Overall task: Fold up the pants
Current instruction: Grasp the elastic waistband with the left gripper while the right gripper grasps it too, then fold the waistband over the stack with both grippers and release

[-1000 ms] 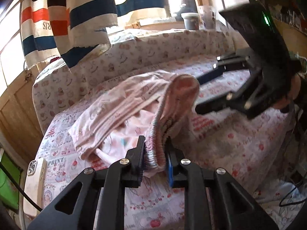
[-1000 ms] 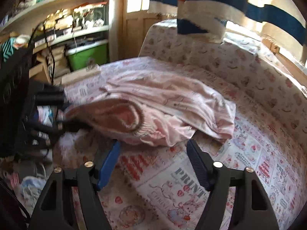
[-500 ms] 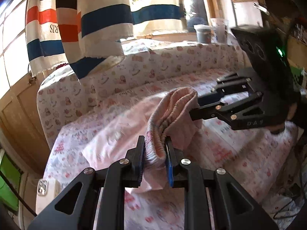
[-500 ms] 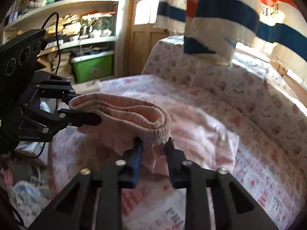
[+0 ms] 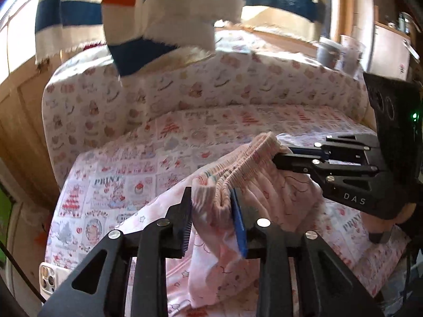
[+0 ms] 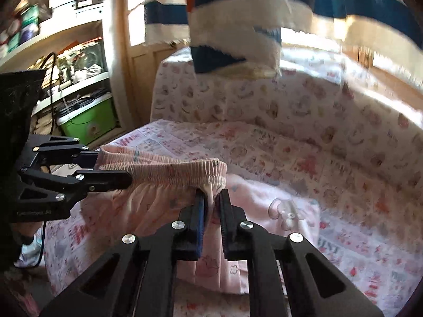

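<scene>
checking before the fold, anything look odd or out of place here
A phone lies at the bed's near-left corner, close to the edge. Otherwise nothing: both tools grip the pants' waistband.

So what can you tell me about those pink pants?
The pink pants look like soft, thin cotton with little cartoon prints and a gathered, stretchy waistband. They are lifted by that waistband, pulled out long between two claws: the left claw is shut on one end and the right claw is shut on the other. The rest of the pants hangs down, and the lower part lies on the patterned bed sheet.
</scene>
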Demonstrator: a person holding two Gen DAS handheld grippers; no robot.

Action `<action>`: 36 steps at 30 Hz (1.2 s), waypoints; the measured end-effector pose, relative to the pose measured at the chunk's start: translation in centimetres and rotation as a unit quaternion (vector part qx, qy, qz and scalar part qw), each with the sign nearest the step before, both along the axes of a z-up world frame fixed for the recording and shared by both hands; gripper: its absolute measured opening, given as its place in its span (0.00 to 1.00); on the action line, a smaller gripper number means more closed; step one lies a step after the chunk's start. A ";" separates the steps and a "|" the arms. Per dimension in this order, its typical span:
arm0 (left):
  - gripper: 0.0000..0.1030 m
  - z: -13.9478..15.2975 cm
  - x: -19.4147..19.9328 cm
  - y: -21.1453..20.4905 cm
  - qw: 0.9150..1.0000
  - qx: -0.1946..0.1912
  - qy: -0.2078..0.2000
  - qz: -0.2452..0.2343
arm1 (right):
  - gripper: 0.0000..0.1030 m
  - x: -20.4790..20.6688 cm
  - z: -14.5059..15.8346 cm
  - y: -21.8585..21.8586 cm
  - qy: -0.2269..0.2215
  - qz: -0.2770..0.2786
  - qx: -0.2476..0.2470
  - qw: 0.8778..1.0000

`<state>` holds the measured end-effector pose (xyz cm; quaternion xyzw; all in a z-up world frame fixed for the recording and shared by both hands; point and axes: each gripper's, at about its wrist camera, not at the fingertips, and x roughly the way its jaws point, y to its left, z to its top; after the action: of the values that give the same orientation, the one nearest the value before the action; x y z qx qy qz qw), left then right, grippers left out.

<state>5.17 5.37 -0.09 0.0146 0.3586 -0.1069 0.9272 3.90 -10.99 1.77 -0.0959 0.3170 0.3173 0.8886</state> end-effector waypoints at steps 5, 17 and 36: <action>0.37 -1.7 0.8 1.2 0.999 0.017 0.012 0.037 | 0.10 1.6 -1.9 -0.1 0.042 -0.017 0.005 0.999; 0.36 -1.2 -7.7 2.2 0.998 0.019 -0.011 0.053 | 0.45 0.1 0.4 -4.0 0.050 -0.045 0.005 0.998; 0.03 -3.1 -8.0 1.2 0.998 0.022 0.009 0.050 | 0.00 -3.7 -2.7 -3.8 0.018 0.007 -0.078 0.997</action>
<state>-2.87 6.53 -3.23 0.0165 0.3693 -0.0523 0.9277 0.22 -14.80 -0.88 -0.1618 0.3562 0.2998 0.8701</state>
